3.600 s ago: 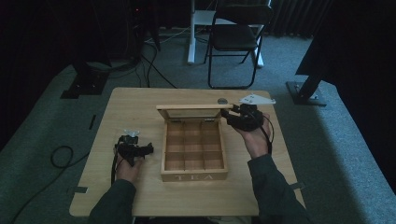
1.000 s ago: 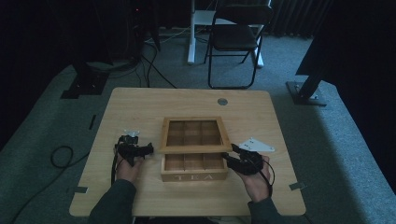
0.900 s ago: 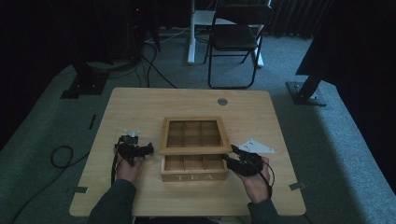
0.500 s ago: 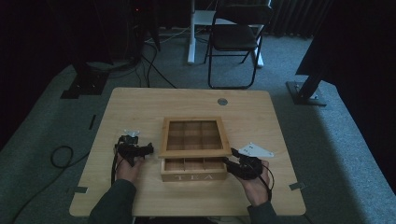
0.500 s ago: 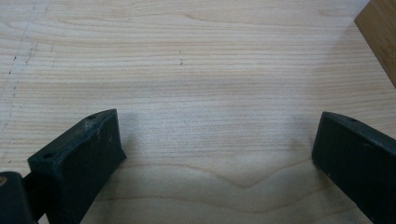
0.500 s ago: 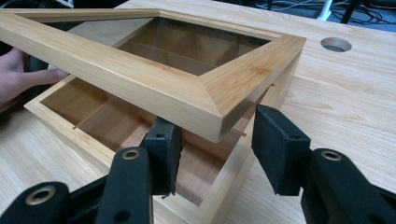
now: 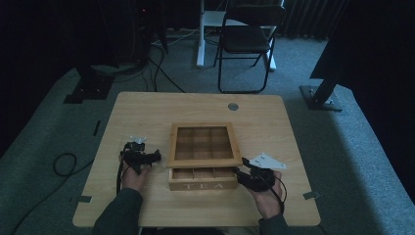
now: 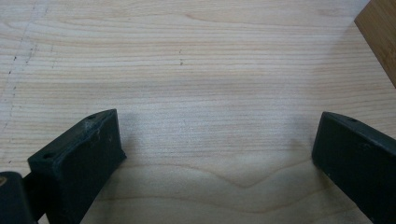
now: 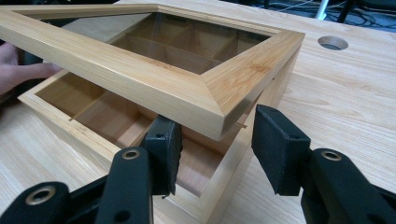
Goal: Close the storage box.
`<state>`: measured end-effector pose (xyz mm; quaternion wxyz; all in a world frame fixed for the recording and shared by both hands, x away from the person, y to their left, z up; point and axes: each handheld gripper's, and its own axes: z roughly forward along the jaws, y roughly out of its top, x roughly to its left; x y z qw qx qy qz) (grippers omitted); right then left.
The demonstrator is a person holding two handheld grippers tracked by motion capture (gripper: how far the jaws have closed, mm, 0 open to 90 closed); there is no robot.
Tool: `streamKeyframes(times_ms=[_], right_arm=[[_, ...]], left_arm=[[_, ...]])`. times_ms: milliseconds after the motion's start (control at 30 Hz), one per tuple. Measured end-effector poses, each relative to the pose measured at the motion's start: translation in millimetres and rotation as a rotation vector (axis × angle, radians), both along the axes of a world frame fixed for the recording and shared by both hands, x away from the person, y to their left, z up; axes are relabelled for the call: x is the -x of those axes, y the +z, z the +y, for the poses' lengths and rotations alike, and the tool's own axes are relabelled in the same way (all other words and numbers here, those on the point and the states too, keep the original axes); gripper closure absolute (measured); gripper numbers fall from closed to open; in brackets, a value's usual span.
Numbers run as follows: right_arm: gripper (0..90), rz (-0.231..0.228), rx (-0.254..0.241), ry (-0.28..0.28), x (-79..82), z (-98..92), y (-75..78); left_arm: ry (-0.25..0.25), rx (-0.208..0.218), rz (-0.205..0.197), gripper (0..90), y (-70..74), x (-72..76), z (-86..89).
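Note:
A wooden tea box (image 7: 203, 185) stands mid-table, its windowed lid (image 7: 205, 161) tilted a little above the base. My right gripper (image 7: 238, 175) is at the box's front right corner. In the right gripper view the lid's corner (image 9: 219, 107) lies between the jaws of the right gripper (image 9: 217, 144), which is shut on it; one jaw reaches inside the box (image 9: 84, 140), the other stays outside its wall. My left gripper (image 7: 155, 156) rests on the table left of the box. In its own view the left gripper (image 8: 215, 154) is open over bare wood.
A round cable hole (image 7: 233, 106) sits in the table (image 7: 147, 112) behind the box. A folding chair (image 7: 247, 39) and a stand's foot (image 7: 320, 98) are on the floor beyond the far edge. A hand (image 9: 18, 70) lies left of the box.
The lid, upright at first, has come down with my right gripper to just above the box. Over the last second it sank a bit more. The left gripper stayed put.

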<state>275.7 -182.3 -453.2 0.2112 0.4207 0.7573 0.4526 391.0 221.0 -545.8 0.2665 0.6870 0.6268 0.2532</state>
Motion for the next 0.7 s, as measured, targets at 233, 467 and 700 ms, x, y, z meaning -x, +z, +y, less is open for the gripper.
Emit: streamKeyframes(times_ms=[233, 467, 700], right_arm=[[52.3, 0.007, -0.002, 0.003, 1.6, -0.3, -5.1], [52.3, 0.011, -0.004, 0.004, 3.9, -1.0, -9.4], [52.4, 0.011, -0.005, 0.006, 4.3, -1.2, -11.5]], left_arm=[[0.0, 0.0, 0.0, 1.6, 0.0, 0.0, 0.0], [0.004, 0.0, 0.0, 1.6, 0.0, 0.1, -0.3], [0.004, 0.0, 0.0, 1.6, 0.0, 0.2, -0.3]])
